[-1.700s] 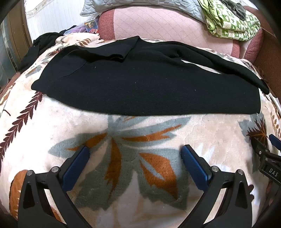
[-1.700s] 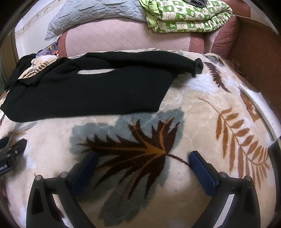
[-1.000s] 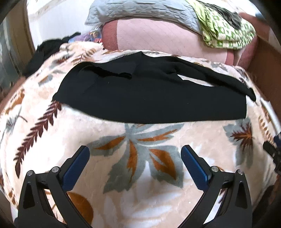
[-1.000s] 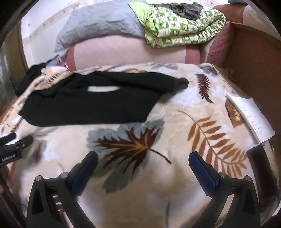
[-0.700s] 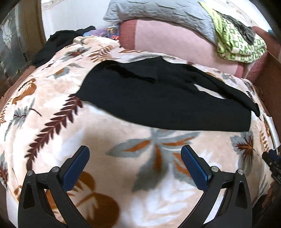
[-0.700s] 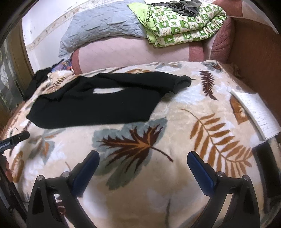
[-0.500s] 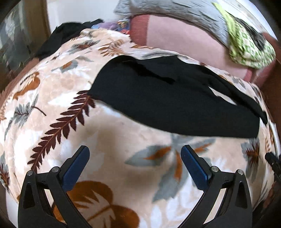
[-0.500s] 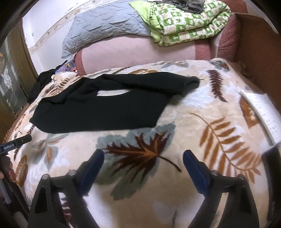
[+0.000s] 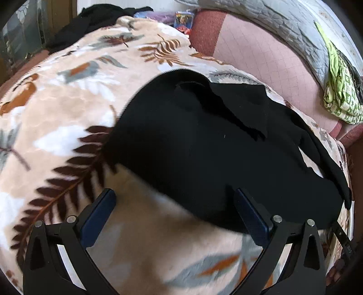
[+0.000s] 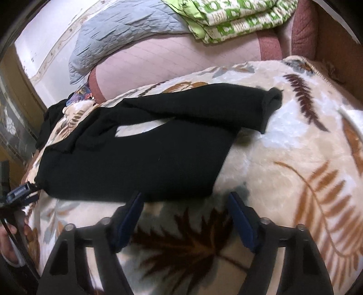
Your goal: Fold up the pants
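The blanket near the bottom of the left wrist view is smeared by motion blur. The green quilt is cut off by the top edge of the right wrist view. The black pants hide the blanket beneath them.

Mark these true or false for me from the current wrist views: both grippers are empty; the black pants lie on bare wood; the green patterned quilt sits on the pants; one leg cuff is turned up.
1. Both grippers are empty. True: the left gripper is open, and the right gripper, whose jaws have just been closing, has no cloth between them.
2. The black knit pants lie on bare wood. False: they lie on the cream leaf-print fleece blanket.
3. The green patterned quilt sits on the pants. False: it is stacked on the pink cushion behind.
4. One leg cuff is turned up. True.
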The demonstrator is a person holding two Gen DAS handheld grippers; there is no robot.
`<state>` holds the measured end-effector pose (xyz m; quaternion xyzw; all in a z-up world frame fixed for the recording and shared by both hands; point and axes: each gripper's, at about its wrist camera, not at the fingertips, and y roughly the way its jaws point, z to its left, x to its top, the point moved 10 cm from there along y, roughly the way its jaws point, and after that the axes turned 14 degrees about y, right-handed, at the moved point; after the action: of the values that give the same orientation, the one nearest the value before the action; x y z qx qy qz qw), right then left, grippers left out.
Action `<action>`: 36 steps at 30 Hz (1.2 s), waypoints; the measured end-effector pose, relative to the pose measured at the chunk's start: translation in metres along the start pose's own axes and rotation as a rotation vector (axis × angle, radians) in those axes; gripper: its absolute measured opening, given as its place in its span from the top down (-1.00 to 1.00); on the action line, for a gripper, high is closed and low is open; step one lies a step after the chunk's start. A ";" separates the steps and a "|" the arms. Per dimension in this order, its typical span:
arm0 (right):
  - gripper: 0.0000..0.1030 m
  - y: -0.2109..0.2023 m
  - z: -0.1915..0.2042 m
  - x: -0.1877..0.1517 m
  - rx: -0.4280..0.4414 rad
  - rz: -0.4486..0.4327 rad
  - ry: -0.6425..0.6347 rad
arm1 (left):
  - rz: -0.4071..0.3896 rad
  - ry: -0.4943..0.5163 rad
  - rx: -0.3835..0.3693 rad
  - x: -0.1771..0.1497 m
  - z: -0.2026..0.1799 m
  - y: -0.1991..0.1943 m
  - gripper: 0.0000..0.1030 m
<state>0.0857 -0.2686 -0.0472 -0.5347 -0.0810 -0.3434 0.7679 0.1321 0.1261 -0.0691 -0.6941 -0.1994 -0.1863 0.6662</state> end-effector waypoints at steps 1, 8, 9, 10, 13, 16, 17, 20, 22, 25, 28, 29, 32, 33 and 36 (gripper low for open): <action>-0.26 0.003 0.001 0.004 0.003 -0.006 0.008 | 0.000 0.002 0.005 0.002 -0.001 0.004 -1.00; 0.81 0.009 0.003 0.025 0.032 -0.025 0.069 | -0.046 0.054 0.035 0.022 -0.007 0.002 0.30; 0.81 0.001 0.005 0.024 0.039 -0.036 0.057 | -0.045 0.074 -0.001 0.022 -0.012 -0.002 0.71; 0.82 -0.010 0.008 0.022 0.055 -0.044 0.048 | -0.045 0.071 -0.031 0.020 -0.014 -0.005 0.70; 0.83 -0.042 0.016 0.011 0.088 -0.059 0.020 | -0.056 0.084 -0.051 0.013 -0.016 -0.023 0.72; 0.83 -0.075 0.018 -0.008 0.077 -0.059 -0.018 | -0.062 0.117 -0.083 -0.008 -0.022 -0.055 0.72; 0.83 -0.085 0.016 -0.016 0.081 -0.053 -0.024 | -0.067 0.138 -0.079 -0.016 -0.023 -0.066 0.72; 0.83 -0.104 0.008 -0.040 0.076 -0.011 -0.021 | -0.039 0.175 -0.064 -0.056 -0.017 -0.088 0.72; 0.82 -0.110 0.001 -0.062 0.060 0.036 -0.032 | -0.010 0.164 -0.062 -0.075 -0.009 -0.089 0.72; 0.68 -0.117 -0.018 -0.073 0.017 0.054 -0.026 | 0.011 0.127 -0.062 -0.089 -0.001 -0.086 0.71; 0.58 -0.138 -0.046 -0.055 -0.029 -0.024 0.051 | 0.000 0.106 -0.068 -0.090 -0.001 -0.090 0.70; 0.47 -0.145 -0.055 -0.048 -0.042 -0.045 0.072 | -0.004 0.113 -0.061 -0.091 -0.002 -0.092 0.70; 0.31 -0.143 -0.072 -0.031 -0.067 -0.041 0.098 | -0.014 0.136 -0.026 -0.088 -0.006 -0.095 0.70; 0.31 -0.138 -0.075 -0.029 -0.085 -0.035 0.090 | -0.014 0.135 -0.023 -0.089 -0.004 -0.094 0.70; 0.40 -0.104 -0.069 -0.033 -0.095 0.042 0.074 | -0.008 0.116 -0.030 -0.091 -0.001 -0.091 0.70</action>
<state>-0.0198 -0.3345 -0.0123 -0.5592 -0.0248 -0.3501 0.7510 0.0069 0.1252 -0.0389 -0.6912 -0.1607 -0.2319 0.6654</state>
